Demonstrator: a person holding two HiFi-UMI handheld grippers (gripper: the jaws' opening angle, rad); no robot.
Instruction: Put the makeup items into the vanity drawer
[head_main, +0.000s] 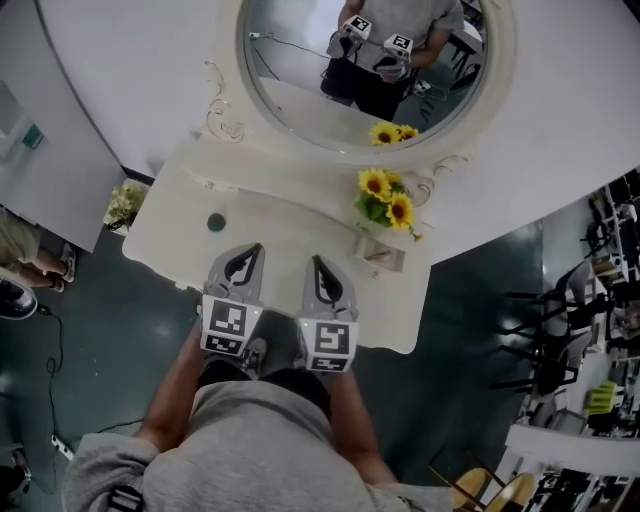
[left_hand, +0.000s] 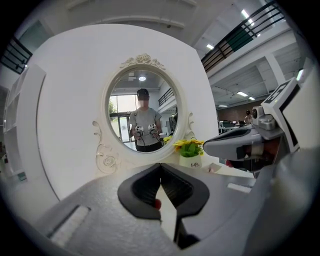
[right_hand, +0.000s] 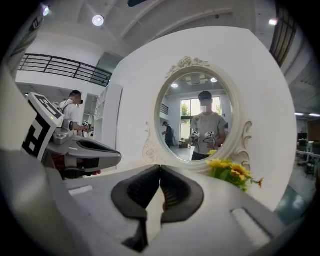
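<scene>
The person stands at the near edge of the white vanity (head_main: 290, 225), holding both tools low and side by side over that edge, pointing toward the oval mirror (head_main: 300, 60). The left gripper (head_main: 250, 256) is pressed together with its ribbed pads meeting at the tips. A small red speck shows low behind them in its own view, and what it is cannot be told. The right gripper (head_main: 322, 272) is likewise closed with nothing between its pads.

The one likely makeup item in sight is a small dark green round piece (head_main: 216, 222), perhaps a jar or compact. It lies flat on the tabletop toward the left, farther in than the left gripper's tips and a little to their left. The left gripper is clearly the nearer of the two. Because the piece is round it has no long axis to line up with, so either claw would have to spread before pinching it across.

The drawer does not show in any view. Its front probably sits below the near edge, under the two tools, so whether it is open and what it holds cannot be told. A pot of sunflowers (head_main: 385, 198) stands at the right, just beyond the right gripper — something to steer clear of.
</scene>
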